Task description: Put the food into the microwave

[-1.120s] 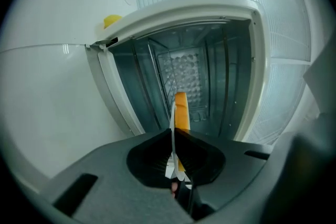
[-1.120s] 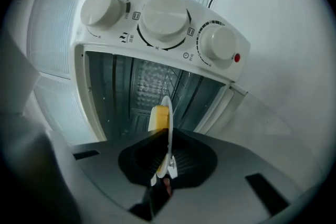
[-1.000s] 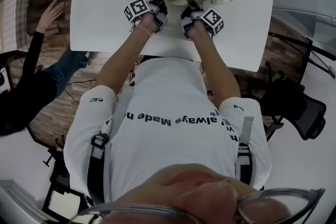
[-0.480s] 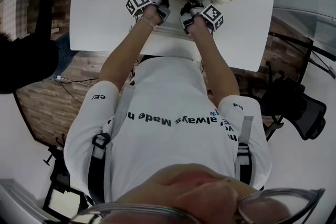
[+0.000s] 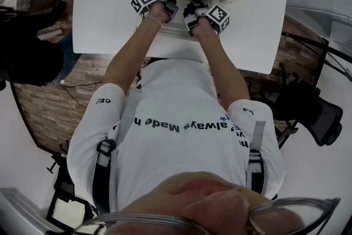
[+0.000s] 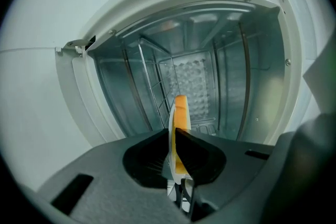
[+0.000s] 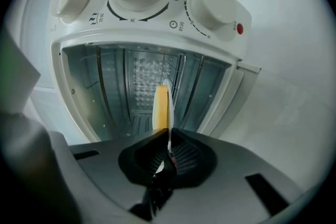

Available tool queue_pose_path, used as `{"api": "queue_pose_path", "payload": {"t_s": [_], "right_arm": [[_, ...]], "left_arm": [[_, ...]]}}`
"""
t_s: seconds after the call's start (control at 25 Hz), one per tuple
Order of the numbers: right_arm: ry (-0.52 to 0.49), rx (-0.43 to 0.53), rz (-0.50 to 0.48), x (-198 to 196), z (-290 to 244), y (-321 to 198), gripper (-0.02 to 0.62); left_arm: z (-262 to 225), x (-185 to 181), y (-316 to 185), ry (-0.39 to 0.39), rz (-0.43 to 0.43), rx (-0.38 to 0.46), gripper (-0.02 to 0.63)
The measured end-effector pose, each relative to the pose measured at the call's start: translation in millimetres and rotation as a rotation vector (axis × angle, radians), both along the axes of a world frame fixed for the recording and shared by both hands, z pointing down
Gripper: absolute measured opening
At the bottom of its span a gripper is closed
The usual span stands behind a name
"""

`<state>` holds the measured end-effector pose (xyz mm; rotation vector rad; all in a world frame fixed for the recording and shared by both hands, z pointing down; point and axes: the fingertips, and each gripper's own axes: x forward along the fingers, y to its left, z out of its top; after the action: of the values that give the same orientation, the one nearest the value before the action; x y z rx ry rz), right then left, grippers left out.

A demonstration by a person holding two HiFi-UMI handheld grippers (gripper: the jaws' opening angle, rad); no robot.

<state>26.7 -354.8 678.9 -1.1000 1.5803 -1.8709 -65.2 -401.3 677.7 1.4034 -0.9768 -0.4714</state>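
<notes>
Left gripper (image 6: 173, 132) and right gripper (image 7: 168, 135) are each clamped on the yellow-rimmed plate (image 6: 180, 108), edge-on, right at the mouth of the open microwave (image 7: 147, 31).

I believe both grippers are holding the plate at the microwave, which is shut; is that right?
Not quite: the microwave is open, not shut. Both gripper views look straight into its cavity. The left gripper and right gripper do each hold the plate by its edge.

Head view looks steeply down; both gripper views face close into the shared open microwave (image 6: 194, 76).
</notes>
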Motion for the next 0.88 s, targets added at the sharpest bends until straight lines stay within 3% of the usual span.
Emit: {"api": "queue_pose_path", "payload": {"t_s": [0.88], "right_arm": [[-0.075,-0.031,0.119,-3,6,-33,0.023]], "left_arm": [[-7,-2,23,-0.031,0.055,0.026,0.048]]}}
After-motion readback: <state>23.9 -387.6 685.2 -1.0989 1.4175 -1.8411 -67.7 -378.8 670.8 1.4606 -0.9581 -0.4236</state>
